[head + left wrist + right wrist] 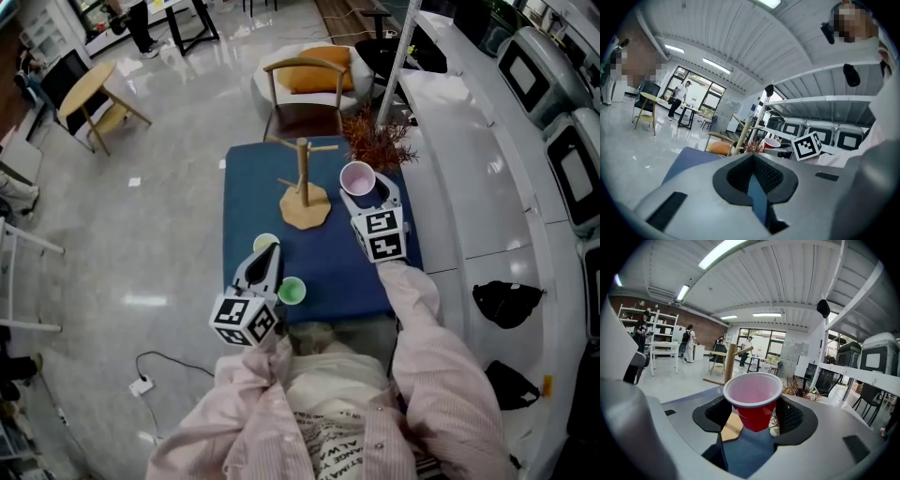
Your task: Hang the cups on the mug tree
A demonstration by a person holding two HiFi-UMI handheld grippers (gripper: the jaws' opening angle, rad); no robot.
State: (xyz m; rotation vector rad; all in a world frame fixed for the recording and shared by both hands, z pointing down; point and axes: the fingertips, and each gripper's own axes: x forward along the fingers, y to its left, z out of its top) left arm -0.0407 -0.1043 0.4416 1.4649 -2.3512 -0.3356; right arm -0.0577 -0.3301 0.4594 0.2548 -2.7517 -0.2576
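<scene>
Red cup (753, 401), pink-white inside, is clamped btwn the jaws of my R gripper (366, 192). The pads sit against its sides w/ the jaws spread wide. Cup is upright, mouth up, held clear of the blue table (246, 202). In head view it hangs just right of the wooden mug tree (302, 183), near the tree but not touching it, not yet on a peg.

L gripper (753, 159): jaws together, nothing btwn them as far as I can see. It sits near the table's front edge, pointing roughly toward the tree.

Green cup (292, 291) stands on the table just beside the L gripper's right side. A paler cup (262, 241) sits at the L gripper's tip, partly hidden, so can't tell if they touch.

Dried reddish plant (380, 141) is at the table's far right corner. Chair w/ orange cushion (314, 70) is beyond the table.
</scene>
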